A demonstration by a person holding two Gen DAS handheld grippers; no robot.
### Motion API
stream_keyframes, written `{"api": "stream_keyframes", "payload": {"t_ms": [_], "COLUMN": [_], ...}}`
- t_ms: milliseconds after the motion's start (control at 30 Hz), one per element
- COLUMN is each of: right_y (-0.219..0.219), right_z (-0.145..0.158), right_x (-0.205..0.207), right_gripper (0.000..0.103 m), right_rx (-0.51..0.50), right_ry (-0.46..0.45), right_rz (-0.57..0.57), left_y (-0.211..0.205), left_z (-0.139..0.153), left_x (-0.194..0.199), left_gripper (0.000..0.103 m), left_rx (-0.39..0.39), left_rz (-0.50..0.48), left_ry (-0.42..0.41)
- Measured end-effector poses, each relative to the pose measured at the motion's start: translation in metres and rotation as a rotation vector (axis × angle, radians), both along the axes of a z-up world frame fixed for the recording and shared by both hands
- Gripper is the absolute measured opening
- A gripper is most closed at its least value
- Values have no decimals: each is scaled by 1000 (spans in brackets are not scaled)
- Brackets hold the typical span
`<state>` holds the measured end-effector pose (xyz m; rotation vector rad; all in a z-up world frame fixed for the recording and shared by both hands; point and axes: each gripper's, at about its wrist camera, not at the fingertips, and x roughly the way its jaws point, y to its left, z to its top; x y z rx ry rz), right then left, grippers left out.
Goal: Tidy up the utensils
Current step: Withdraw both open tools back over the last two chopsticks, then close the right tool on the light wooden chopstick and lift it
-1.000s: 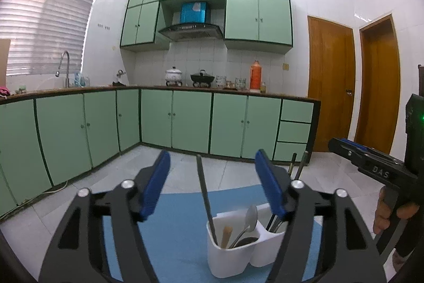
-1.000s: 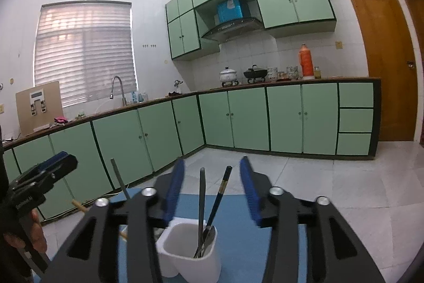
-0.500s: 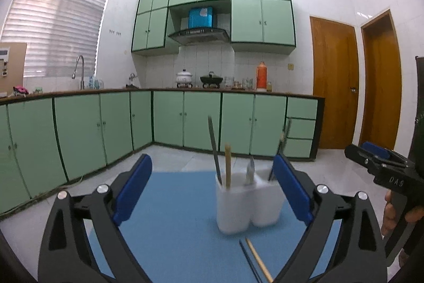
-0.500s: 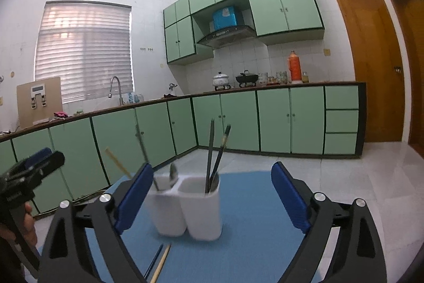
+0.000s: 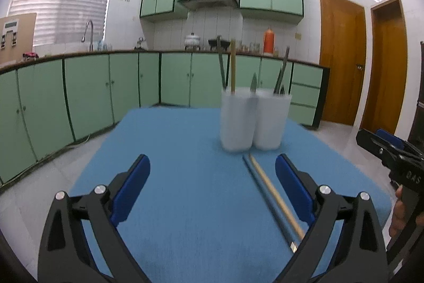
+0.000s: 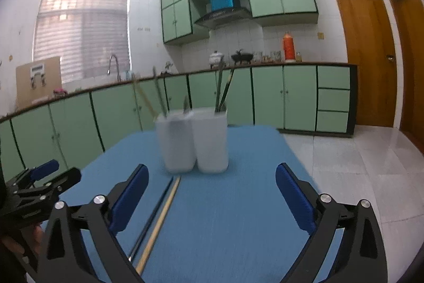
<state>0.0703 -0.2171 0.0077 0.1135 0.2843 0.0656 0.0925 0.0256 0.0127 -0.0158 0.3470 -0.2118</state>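
Note:
A white two-compartment utensil holder (image 5: 253, 121) (image 6: 194, 141) stands on the blue mat (image 5: 185, 190) (image 6: 238, 203), with chopsticks and a spoon standing in it. A wooden chopstick (image 5: 275, 196) (image 6: 159, 224) and a dark chopstick (image 5: 265, 199) (image 6: 152, 216) lie side by side on the mat in front of the holder. My left gripper (image 5: 212, 192) is open and empty, just left of the lying chopsticks. My right gripper (image 6: 212, 198) is open and empty, just right of them. Each gripper shows at the edge of the other's view.
The mat covers a table whose far edge lies just behind the holder. Green kitchen cabinets (image 5: 106, 92) run along the far walls, with a sink tap (image 5: 88, 31) and pots on the counter. Wooden doors (image 5: 341, 57) stand at the right.
Both grippers have pulled back and down from above the holder and opened wide. The holder now stands farther off, and the two lying chopsticks have come into view.

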Motion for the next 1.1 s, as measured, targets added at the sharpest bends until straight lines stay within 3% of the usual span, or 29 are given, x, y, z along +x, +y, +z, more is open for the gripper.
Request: {"api": "stream_keyframes", "payload": {"t_ms": [300, 667, 1100], "right_y": [24, 49, 77], "right_z": [-47, -75, -87], "right_x": [-28, -53, -57], "right_gripper": [95, 94, 55], "right_rx": [-16, -59, -135], "right_ry": [77, 68, 56], "right_rz": [29, 53, 73], "left_y": [11, 27, 39], "left_z": [-43, -60, -59], "left_x": [-30, -48, -53], "left_gripper": [93, 93, 93], "left_rx": [38, 46, 25], "left_rz": [13, 51, 69], "left_ry": [50, 66, 67]}}
